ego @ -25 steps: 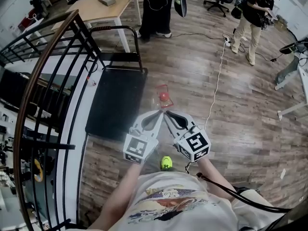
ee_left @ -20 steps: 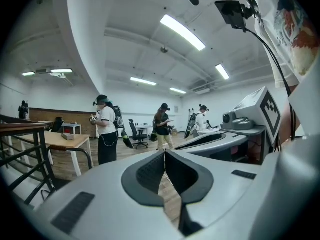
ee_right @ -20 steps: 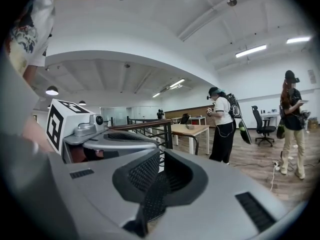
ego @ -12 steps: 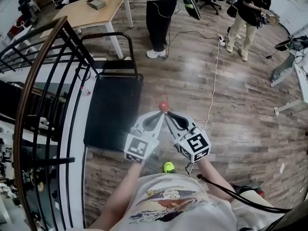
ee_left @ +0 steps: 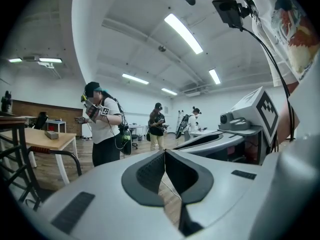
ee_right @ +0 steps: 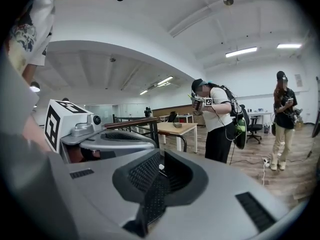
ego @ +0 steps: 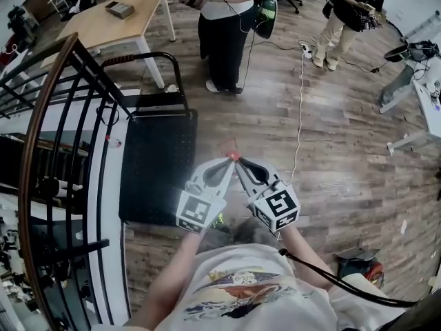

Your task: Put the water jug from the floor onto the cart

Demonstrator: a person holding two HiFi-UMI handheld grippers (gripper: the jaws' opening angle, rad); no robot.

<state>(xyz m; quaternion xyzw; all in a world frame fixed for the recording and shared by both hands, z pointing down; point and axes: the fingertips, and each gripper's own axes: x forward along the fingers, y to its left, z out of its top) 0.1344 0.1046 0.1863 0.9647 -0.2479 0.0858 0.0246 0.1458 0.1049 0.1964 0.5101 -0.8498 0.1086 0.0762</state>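
Fingers on the left gripper [ee_left: 164, 153] are pressed tight together with nothing between them. The right gripper [ee_right: 160, 153] looks the same, shut and empty. In the head view, just the red top of the water jug [ego: 231, 148] peeks out past the two tips. It seems to stand on the floor [ego: 331, 150] just beside the black cart [ego: 155, 164], and it is not on the cart yet. Whether the tips touch it cannot be told. Trouble could come if the shut fingers bump the jug, because it might tip over or slide away. They need to open first to fit round the thin red handle. The jug's body is see-through and hard to spot, so a grab could miss. It may be heavy, and a thin handle could slip out on the way up. A white cable [ego: 300, 102] lies near and could catch a foot. No words can be read anywhere. Each gripper's cube [ego: 195, 212] shows only black-and-white squares, and the shirt [ego: 241, 288] has a picture.
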